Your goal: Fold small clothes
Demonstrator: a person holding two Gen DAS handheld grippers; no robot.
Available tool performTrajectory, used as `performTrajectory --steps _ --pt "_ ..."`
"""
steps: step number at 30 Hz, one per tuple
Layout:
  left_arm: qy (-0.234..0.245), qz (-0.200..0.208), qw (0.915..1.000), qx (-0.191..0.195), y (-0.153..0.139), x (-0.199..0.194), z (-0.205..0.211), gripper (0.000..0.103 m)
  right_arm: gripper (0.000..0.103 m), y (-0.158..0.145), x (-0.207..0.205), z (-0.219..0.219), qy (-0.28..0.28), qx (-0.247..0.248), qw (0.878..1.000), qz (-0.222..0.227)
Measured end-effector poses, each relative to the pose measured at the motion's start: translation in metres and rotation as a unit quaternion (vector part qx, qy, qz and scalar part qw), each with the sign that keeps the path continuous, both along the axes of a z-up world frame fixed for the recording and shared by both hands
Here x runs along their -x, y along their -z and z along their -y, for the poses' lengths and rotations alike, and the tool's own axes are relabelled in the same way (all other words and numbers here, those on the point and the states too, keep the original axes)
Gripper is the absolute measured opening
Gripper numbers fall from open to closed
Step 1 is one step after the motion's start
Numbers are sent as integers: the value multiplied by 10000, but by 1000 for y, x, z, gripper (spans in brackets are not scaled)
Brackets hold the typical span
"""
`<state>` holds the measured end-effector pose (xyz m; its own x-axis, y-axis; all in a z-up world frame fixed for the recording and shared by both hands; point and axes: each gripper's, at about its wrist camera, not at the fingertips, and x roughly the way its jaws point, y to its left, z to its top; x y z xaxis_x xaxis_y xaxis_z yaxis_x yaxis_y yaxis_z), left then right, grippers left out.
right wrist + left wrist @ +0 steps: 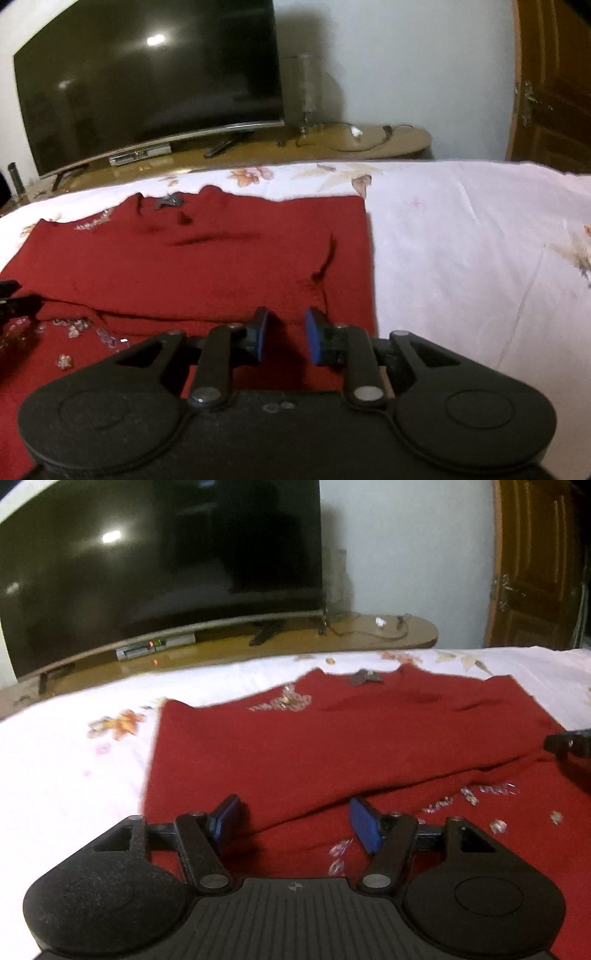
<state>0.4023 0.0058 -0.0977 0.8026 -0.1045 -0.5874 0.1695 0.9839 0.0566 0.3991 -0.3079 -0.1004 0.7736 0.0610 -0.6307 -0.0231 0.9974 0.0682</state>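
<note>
While spread flat across the bed (461, 240), red garment (314, 746) at 12 o'clock from both grippers, embroidered patches near its collar and lower hem. Already partly folded, by the look of it: a ridge of doubled cloth (369, 782) running across the near part, one straight side edge at 3 o'clock in the right view. Judged to be mid-fold, between grasps, with the near hem edge the likely next pick. Left gripper (297, 819) low over the near cloth, fingers (364, 823) well apart, nothing between them. Right gripper (284, 334) close to the garment's right edge, fingers (314, 339) parted by a narrower gap, only cloth beneath, none pinched so far as can be told. Next move calls for both to close on matching points of one edge and carry it level toward 12 o'clock. Open white sheet at 3 o'clock and 9 o'clock; bed's far edge, then the TV stand (332, 147), beyond the collar.
</note>
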Motion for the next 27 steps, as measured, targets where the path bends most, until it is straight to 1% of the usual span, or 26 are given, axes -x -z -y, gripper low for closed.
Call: performTrajectory --steps 2,3,5,7,9,12,13,15,16,18,19,20,21,22,23,25,26,27 --pt "-106 -5 9999 120 -4 17 -16 65 24 -11 10 5 24 -118 9998 162" --pt "-217 -45 9997 101 -4 23 -24 65 25 -15 16 10 26 -183 9994 288" --pt "-439 -117 9990 -61 -1 29 -36 65 25 -17 22 17 76 -272 9992 275" --pt "-656 -227 9972 -292 5 26 -41 65 25 -14 26 23 137 -337 9991 202" --pt "-802 -260 9961 -266 8 22 -48 65 25 -11 27 25 165 -409 9989 153" --pt "-1063 -226 9933 -393 10 10 -49 65 26 -10 25 22 128 -418 9990 121" --pt "-1195 -251 9919 -345 12 7 -51 65 26 -9 24 20 105 -426 9990 111" --pt "-1360 -295 9902 -123 11 7 -59 65 26 -9 23 18 67 -434 9990 102" --pt "-1412 -299 9895 -100 9 10 -64 65 26 -9 23 17 57 -443 9990 98" --pt "-1419 -176 9897 -13 2 22 -68 65 26 -12 25 18 61 -479 9987 137" --pt "-1414 -145 9898 -52 0 28 -70 65 26 -14 27 19 71 -496 9986 165" --pt "-1424 -224 9894 -157 3 31 -71 65 26 -16 29 21 92 -505 9985 212" --pt "-1399 -401 9890 -263 8 32 -73 65 28 -17 31 23 117 -520 9982 260" --pt "-1336 -418 9899 -219 12 34 -75 65 28 -16 33 26 133 -575 9979 277" --pt "-1342 -415 9900 -110 12 37 -79 65 27 -11 32 27 124 -585 9980 201" --pt "-1348 -539 9894 -4 6 39 -83 65 25 3 27 27 82 -470 9987 -149" --pt "-1264 -552 9904 52 3 43 -83 65 25 1 29 27 69 -466 9989 -78" --pt "-1107 -558 9922 161 1 49 -83 65 26 -3 31 28 57 -514 9986 -97"
